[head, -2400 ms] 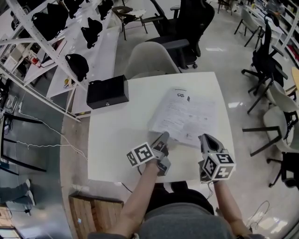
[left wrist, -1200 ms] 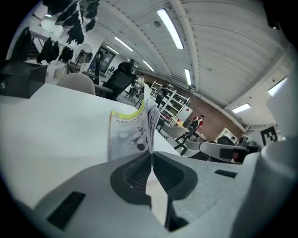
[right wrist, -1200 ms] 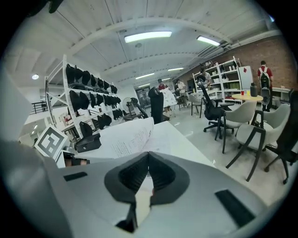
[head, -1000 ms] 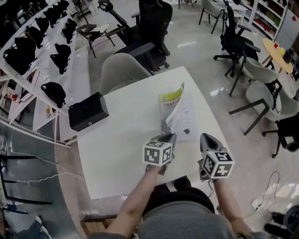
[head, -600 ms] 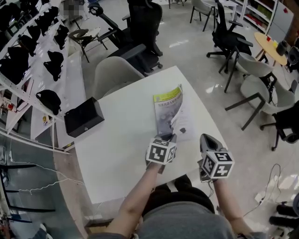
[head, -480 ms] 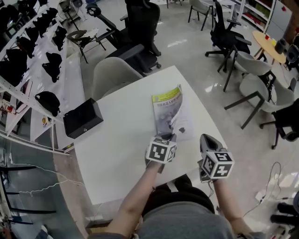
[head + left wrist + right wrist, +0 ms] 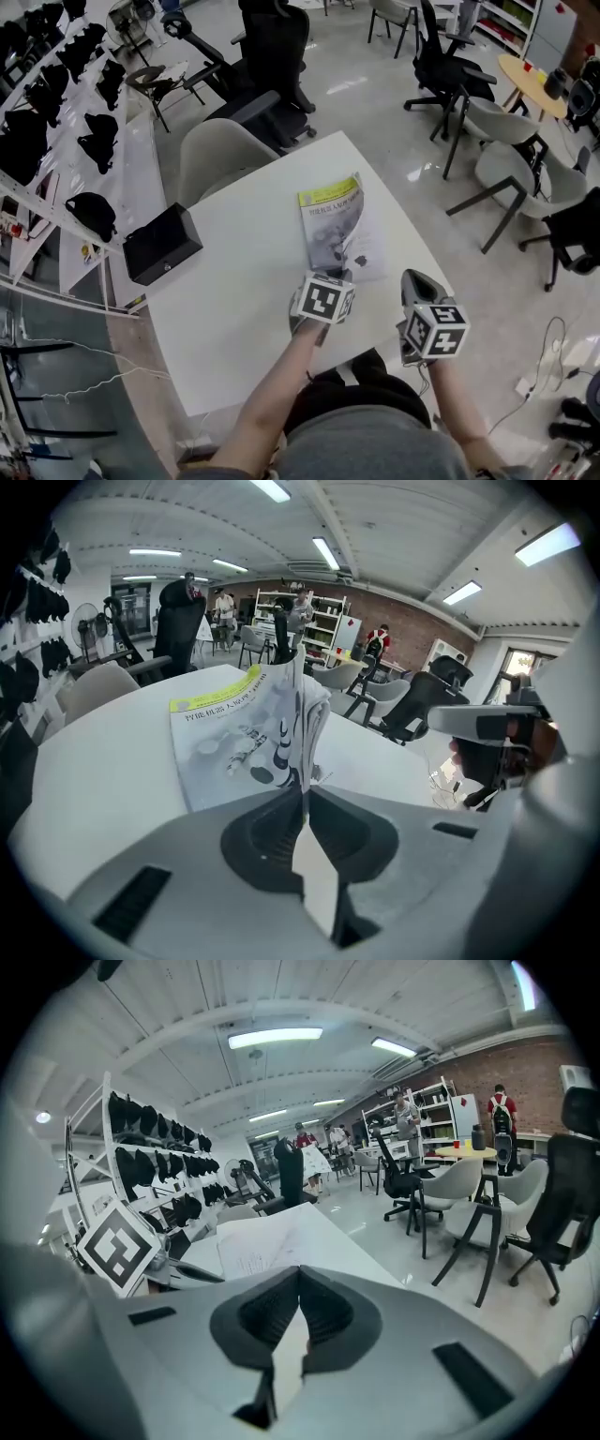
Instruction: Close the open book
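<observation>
The book (image 7: 330, 223) lies on the white table (image 7: 234, 291), its grey cover with a yellow-green strip facing up and leaning left over white pages (image 7: 371, 251) on its right. My left gripper (image 7: 336, 277) is shut on a thin bundle of leaves at the book's near edge. In the left gripper view the cover (image 7: 230, 747) slopes away to the left and the pinched leaves stand upright in the left gripper (image 7: 304, 794). My right gripper (image 7: 413, 280) hovers at the table's near right corner, shut (image 7: 300, 1277), with nothing in it and apart from the book (image 7: 262, 1246).
A black box (image 7: 161, 244) sits at the table's left edge. A grey shell chair (image 7: 225, 155) and a black office chair (image 7: 272, 56) stand behind the table. Racks of black gear (image 7: 56, 84) line the left, more chairs (image 7: 497, 150) the right.
The book's cover, standing nearly upright a second ago, has swung down to the left and now lies lower. My left gripper has rolled and sunk slightly with it. The right gripper stays put.
</observation>
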Demonstrator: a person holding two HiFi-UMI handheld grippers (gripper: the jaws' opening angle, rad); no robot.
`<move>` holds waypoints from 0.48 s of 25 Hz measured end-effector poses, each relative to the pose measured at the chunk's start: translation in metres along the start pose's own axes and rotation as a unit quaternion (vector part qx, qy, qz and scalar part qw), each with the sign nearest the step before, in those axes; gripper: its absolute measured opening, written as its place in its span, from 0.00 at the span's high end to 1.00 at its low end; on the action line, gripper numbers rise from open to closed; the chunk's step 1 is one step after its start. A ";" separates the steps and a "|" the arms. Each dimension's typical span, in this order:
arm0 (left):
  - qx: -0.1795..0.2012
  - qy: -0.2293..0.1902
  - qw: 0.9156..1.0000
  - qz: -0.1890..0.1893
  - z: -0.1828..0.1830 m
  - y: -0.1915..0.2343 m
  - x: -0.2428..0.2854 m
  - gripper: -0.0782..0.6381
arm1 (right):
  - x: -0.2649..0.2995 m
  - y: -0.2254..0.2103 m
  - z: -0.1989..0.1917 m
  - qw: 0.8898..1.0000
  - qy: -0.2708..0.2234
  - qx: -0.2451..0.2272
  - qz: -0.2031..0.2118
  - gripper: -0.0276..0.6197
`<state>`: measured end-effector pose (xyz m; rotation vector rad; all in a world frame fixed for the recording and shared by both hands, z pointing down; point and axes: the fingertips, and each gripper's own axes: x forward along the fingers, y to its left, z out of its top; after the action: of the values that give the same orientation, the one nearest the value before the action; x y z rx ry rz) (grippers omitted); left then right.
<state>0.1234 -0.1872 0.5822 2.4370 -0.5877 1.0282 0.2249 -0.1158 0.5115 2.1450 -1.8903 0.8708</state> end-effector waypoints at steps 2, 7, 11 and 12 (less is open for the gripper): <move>0.008 0.010 1.000 0.000 0.000 0.000 0.002 0.86 | 0.000 -0.001 0.000 1.000 -0.001 0.001 -0.002 0.95; 0.020 0.027 0.999 -0.003 0.000 0.000 0.006 0.85 | 0.000 -0.005 0.001 1.000 -0.003 0.004 -0.007 0.95; 0.031 0.042 0.999 -0.005 -0.001 -0.003 0.010 0.84 | 0.000 -0.009 0.001 1.000 -0.002 0.007 -0.013 0.95; 0.037 0.045 0.998 -0.003 -0.001 -0.003 0.011 0.84 | -0.001 -0.010 0.001 1.000 -0.002 0.007 -0.014 0.95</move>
<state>0.1313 -0.1864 0.5904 2.4394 -0.5212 1.1688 0.2347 -0.1139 0.5130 2.1780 -1.8563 0.8779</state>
